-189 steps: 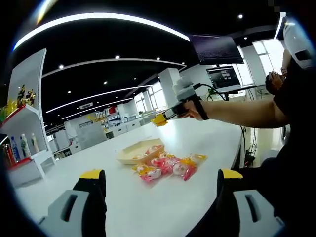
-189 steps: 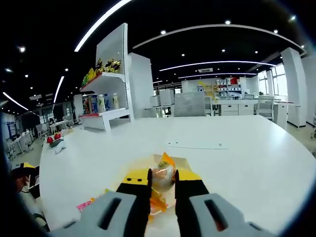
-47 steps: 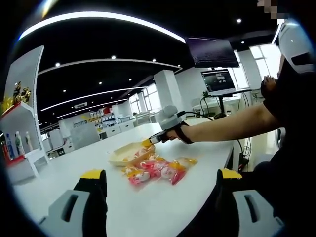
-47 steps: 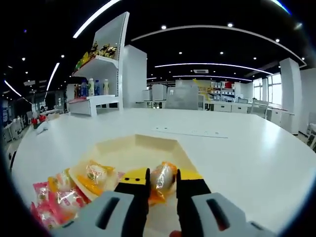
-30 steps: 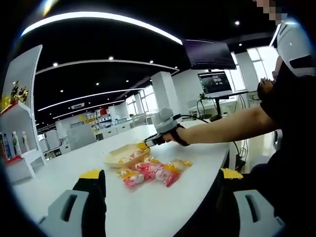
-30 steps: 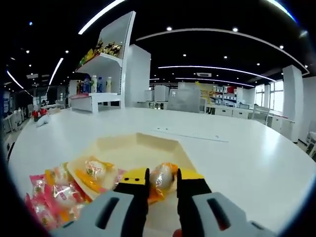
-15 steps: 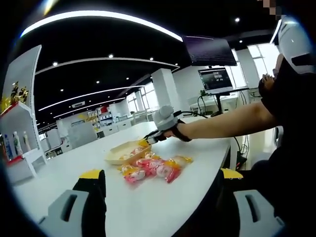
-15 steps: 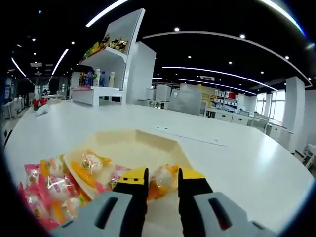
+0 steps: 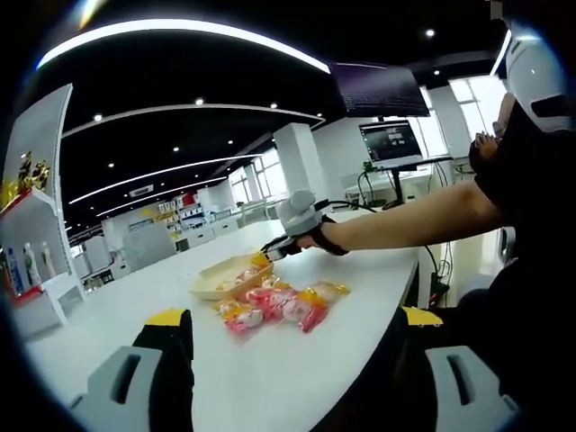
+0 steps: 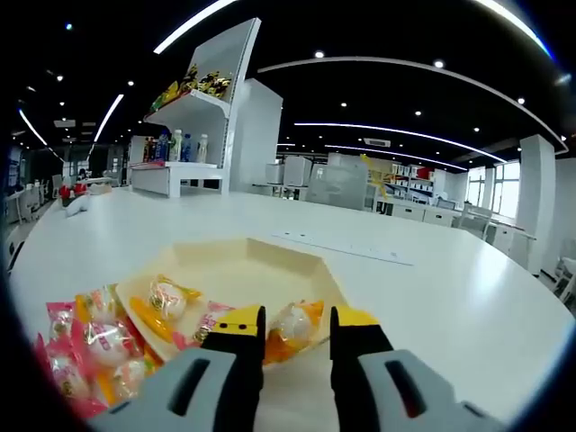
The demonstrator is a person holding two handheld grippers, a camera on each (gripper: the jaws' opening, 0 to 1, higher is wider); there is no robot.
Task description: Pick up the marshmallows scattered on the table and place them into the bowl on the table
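We are easing the right tongs (image 10: 288,326) apart over the bowl (image 10: 236,270); the marshmallow (image 10: 293,328) sitting at its near rim might tip onto the bench (image 10: 432,288). Left tongs (image 9: 286,324) are hanging wide apart.

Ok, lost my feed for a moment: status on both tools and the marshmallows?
Right tool over bowl, jaws parting around orange marshmallow packet. Left tool open, idle. More packets beside bowl. Nothing blocking.

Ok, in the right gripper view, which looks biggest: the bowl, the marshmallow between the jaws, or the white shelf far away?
1. Bowl, the widest thing here.
2. White shelf. It looks nearly as big, though it stands far off, so it is surely bigger really.
3. Marshmallow between the right hand-held gripper jaws, the smallest.
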